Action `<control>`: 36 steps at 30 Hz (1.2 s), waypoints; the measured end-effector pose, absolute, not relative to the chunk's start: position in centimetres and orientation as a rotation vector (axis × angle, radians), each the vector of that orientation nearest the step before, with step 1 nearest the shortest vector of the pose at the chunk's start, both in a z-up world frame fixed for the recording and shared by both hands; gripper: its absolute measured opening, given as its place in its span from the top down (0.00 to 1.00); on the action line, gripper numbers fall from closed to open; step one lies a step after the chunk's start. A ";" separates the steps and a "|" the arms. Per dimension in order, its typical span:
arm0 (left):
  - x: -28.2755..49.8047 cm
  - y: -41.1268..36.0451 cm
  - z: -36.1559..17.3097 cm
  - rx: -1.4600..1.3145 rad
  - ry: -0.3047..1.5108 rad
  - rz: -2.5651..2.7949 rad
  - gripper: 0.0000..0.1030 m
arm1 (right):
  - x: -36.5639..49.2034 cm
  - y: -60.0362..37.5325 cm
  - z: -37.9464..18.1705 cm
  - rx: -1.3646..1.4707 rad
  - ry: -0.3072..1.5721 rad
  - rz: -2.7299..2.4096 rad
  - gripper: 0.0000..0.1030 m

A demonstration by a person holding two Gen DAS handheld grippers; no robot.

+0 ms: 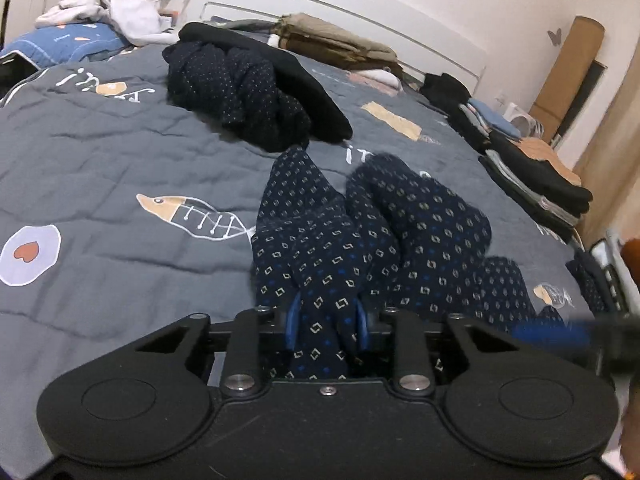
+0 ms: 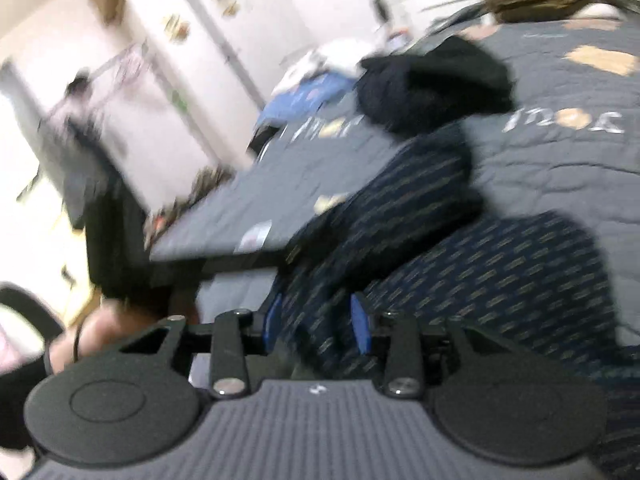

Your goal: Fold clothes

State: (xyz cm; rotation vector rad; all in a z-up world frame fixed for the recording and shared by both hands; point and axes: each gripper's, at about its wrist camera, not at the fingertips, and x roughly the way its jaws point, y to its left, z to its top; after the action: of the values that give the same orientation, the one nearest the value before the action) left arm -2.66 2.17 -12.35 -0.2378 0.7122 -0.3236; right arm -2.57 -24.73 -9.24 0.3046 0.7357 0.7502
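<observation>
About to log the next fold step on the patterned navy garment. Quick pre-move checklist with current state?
1. Left gripper shut on the navy diamond-patterned garment: ok, fabric bunched between its blue pads.
2. Right gripper shut on the same garment: ok, cloth sits between the pads, though the view is blurred.
3. Garment spread flat for folding: not ok, it is crumpled in humps on the grey quilted bedspread.
4. Garment apart from the dark dotted clothes heap behind: cannot tell, their edges meet in the left wrist view.
5. Folded clothes stacks at the bed edge undisturbed: ok.
</observation>
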 end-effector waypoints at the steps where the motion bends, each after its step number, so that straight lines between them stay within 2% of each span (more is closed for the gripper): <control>1: -2.9 2.2 -12.3 -0.218 0.711 -0.332 0.73 | -2.2 -25.4 -9.1 0.333 0.714 0.719 0.62; 9: -4.6 0.7 -12.2 -0.081 0.672 -0.390 0.74 | 0.1 -24.6 -10.1 0.380 0.625 0.526 0.54; 14: -6.0 -0.1 -12.4 0.015 0.651 -0.438 0.74 | 1.3 -22.8 -10.6 0.340 0.586 0.492 0.44; 17: -6.8 -0.5 -12.4 0.059 0.645 -0.473 0.74 | 1.8 -21.8 -11.2 0.305 0.592 0.470 0.45; 18: -7.0 -0.5 -12.4 0.065 0.644 -0.483 0.74 | 1.9 -21.5 -11.5 0.293 0.599 0.461 0.48; 19: -7.1 -0.4 -12.4 0.067 0.645 -0.485 0.74 | 1.9 -21.3 -11.7 0.287 0.604 0.448 0.61; 20: -7.0 -0.2 -12.4 0.064 0.646 -0.483 0.74 | 2.0 -21.3 -11.8 0.287 0.607 0.429 0.79; 23: -6.8 0.7 -12.2 0.040 0.655 -0.471 0.74 | 2.4 -22.7 -12.0 0.383 0.623 0.380 0.89; 26: -6.7 1.9 -12.0 0.000 0.679 -0.448 0.74 | 1.8 -24.7 -11.2 0.452 0.582 0.319 0.92; 36: -6.2 3.5 -12.4 0.028 0.771 -0.402 0.74 | -2.7 -30.0 -6.4 0.513 0.339 0.180 0.93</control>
State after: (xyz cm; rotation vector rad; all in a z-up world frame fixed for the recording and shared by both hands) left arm -6.17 3.50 -12.38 0.0285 0.7705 -0.4015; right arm -2.67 -29.96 -6.38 0.5132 0.3393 0.1799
